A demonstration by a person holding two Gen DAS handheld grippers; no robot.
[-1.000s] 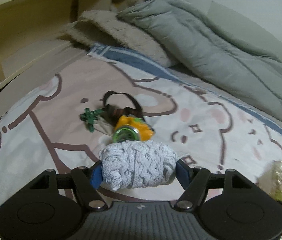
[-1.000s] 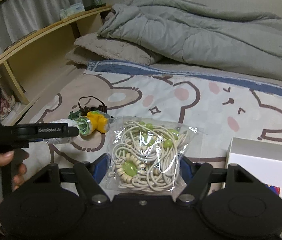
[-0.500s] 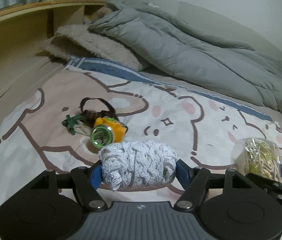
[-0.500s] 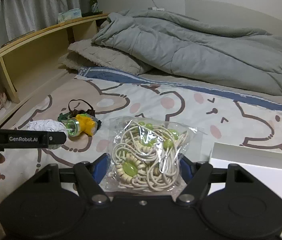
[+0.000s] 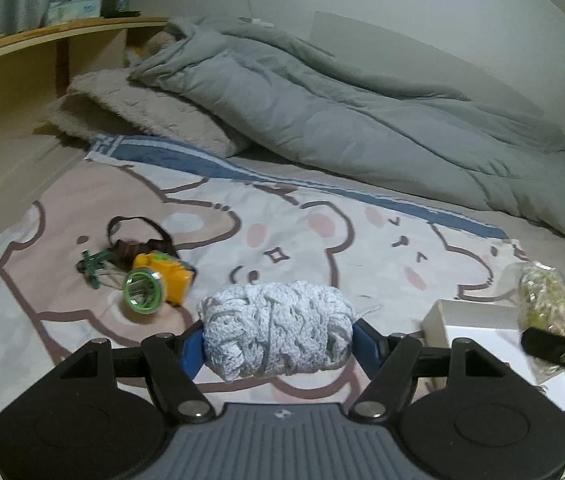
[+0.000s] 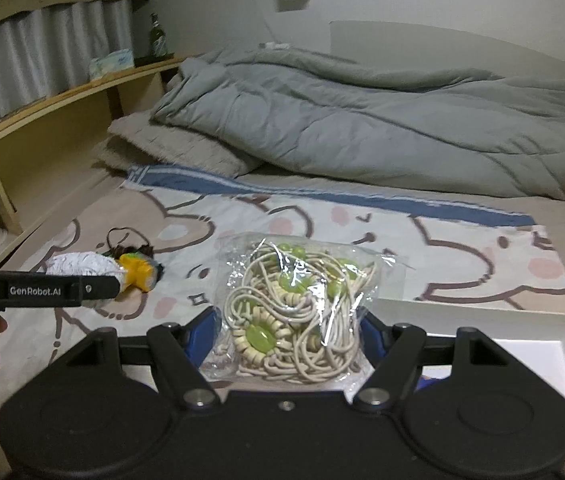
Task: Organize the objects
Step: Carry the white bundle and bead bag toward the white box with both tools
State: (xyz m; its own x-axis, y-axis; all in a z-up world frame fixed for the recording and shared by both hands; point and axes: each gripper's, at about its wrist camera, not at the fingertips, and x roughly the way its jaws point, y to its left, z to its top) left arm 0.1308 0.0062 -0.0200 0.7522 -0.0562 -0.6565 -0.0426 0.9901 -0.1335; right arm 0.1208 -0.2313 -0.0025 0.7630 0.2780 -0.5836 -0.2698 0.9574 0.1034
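My left gripper [image 5: 278,338] is shut on a rolled white knitted cloth [image 5: 276,330], held above the bed sheet. The cloth also shows in the right wrist view [image 6: 78,266]. My right gripper [image 6: 288,334] is shut on a clear bag of beige cord with green beads [image 6: 296,308], held above the sheet just left of a white box [image 6: 522,344]. The bag [image 5: 546,300] and the box [image 5: 470,320] also show at the right of the left wrist view. A yellow headlamp with a green rim [image 5: 154,282] lies on the sheet with its brown strap [image 5: 138,236] and a small green piece [image 5: 92,266].
A grey duvet [image 5: 362,120] and a beige pillow [image 5: 142,116] lie at the back of the bed. A wooden shelf [image 6: 62,120] runs along the left side, with a bottle [image 6: 158,40] and a tissue pack [image 6: 112,62] on top.
Both grippers have moved right along the bed with their loads still held. The white box has come into the left wrist view and looms larger in the right wrist view.
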